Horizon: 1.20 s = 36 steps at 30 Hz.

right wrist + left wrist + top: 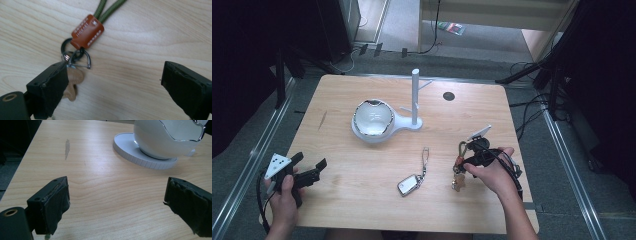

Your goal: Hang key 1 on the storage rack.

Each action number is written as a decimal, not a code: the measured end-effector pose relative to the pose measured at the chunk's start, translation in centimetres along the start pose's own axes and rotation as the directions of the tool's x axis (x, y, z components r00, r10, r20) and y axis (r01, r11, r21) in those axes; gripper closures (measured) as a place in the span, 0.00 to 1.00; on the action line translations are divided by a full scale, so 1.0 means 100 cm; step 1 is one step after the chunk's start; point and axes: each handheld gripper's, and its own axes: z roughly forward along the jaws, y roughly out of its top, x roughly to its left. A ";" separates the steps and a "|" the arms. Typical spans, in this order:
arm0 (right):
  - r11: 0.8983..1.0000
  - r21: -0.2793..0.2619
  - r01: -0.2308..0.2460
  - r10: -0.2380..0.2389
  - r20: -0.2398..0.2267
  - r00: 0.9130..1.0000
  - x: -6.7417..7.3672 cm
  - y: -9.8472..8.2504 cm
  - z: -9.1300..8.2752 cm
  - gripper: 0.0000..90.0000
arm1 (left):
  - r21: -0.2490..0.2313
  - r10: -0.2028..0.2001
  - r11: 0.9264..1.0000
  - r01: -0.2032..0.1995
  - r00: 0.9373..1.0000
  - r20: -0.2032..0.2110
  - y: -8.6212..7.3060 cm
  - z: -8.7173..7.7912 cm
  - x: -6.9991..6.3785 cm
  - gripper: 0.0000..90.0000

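Near table's rt edge (512, 150): keyring (86, 31), w/ free room leftward.

We hold our left tongs (309, 167) low at the near left corner of the bench (362, 195), the left hand (284, 197) wrapped round the handle, forearm coming in from the bottom edge. Their jaws stand wide apart with nothing between them, pointing across the bench toward its middle. Our right hand (492, 172) grips the right tongs (469, 150) at the right side, wrist bent inward, jaws aimed down and leftward. Those jaws also stand wide apart, their pads pressing on nothing.
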 end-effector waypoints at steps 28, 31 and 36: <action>0.982 0.073 -0.174 0.177 -0.038 0.983 0.023 0.036 0.017 0.54 | 0.004 0.001 1.000 -0.001 1.000 0.004 0.000 0.000 0.000 0.07; 0.975 0.092 -0.202 0.206 -0.036 0.978 0.023 0.039 0.019 0.58 | 0.004 0.000 1.000 0.000 1.000 0.005 0.000 0.000 0.000 0.07; 0.967 0.117 -0.225 0.232 -0.046 0.972 0.023 0.042 0.021 0.62 | 0.004 0.001 1.000 -0.001 1.000 0.004 0.000 0.000 0.000 0.07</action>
